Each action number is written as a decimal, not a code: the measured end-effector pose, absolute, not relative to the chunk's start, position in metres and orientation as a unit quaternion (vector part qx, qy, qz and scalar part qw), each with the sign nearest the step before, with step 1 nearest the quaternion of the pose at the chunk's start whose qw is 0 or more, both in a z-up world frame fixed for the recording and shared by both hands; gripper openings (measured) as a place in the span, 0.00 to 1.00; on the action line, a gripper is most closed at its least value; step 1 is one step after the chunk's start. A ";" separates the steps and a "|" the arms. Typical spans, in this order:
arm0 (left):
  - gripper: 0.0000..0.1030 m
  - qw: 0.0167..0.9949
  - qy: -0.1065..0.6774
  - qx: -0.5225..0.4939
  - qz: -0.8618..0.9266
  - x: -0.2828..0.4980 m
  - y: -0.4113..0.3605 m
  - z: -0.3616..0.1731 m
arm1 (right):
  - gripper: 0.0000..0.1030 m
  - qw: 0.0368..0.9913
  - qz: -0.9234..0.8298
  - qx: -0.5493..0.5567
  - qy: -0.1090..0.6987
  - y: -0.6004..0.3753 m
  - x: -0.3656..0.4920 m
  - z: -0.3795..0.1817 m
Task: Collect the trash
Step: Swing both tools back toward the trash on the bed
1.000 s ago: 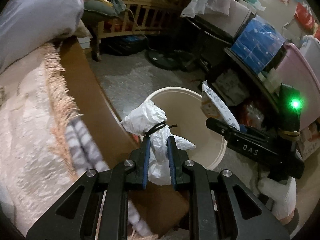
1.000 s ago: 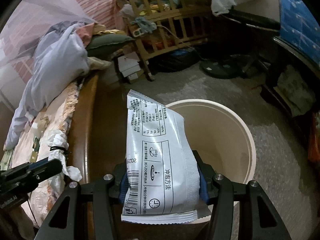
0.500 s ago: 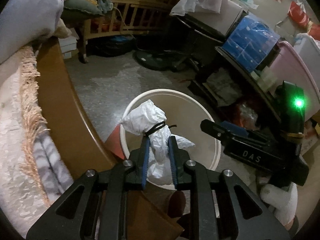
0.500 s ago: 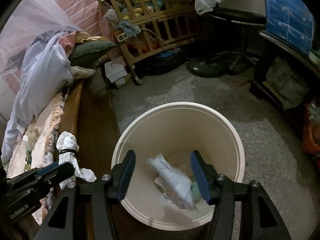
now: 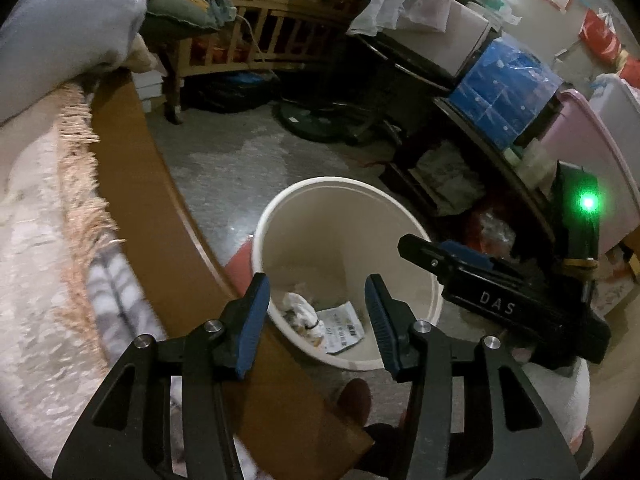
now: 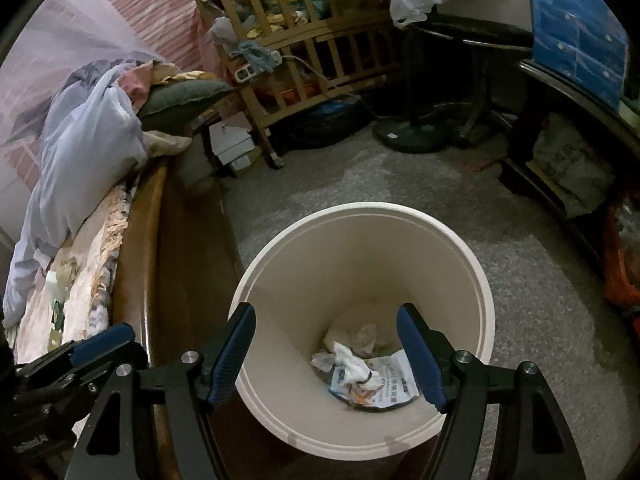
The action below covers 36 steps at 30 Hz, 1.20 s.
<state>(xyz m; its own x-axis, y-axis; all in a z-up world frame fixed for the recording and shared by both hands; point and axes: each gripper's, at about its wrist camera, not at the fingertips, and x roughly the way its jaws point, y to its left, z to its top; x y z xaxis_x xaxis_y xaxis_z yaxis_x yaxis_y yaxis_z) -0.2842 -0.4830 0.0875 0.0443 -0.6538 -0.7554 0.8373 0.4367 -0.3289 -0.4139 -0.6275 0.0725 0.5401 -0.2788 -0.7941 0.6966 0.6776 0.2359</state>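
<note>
now both tools, left tool [image 5: 316,312] and right tool [image 6: 326,356], gape wide, empty, above the bin [image 6: 440,240]

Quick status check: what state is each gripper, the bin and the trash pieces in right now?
Left hand-held gripper: open, empty, above the bin.
Right hand-held gripper: open, empty, above the bin.
Trash bin: upright, unlidded, trash at the bottom.
Tied white bag: inside the bin, on the wrapper.
Printed wrapper: lying in the bin.

The left tool [image 5: 316,316] is now wide open and holding nothing. The white tied bag [image 6: 356,368] it was holding is now lying at the bottom of the bin [image 6: 360,248], on the packet [image 6: 394,386] that the right tool [image 6: 326,356] dropped.
</note>
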 end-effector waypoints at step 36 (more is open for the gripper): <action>0.46 0.820 0.413 0.110 -0.380 -0.249 -0.354 0.121 | 0.69 0.887 -0.224 0.163 0.370 -0.527 -0.362 0.097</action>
<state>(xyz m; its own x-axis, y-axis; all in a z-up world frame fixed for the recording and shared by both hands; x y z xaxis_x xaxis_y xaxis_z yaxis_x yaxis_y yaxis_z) -0.2486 -0.3542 0.1214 0.3697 -0.5325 -0.7614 0.7147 0.6866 -0.1332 -0.3616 -0.5275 0.0972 0.6253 -0.2764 -0.7298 0.5173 0.8470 0.1224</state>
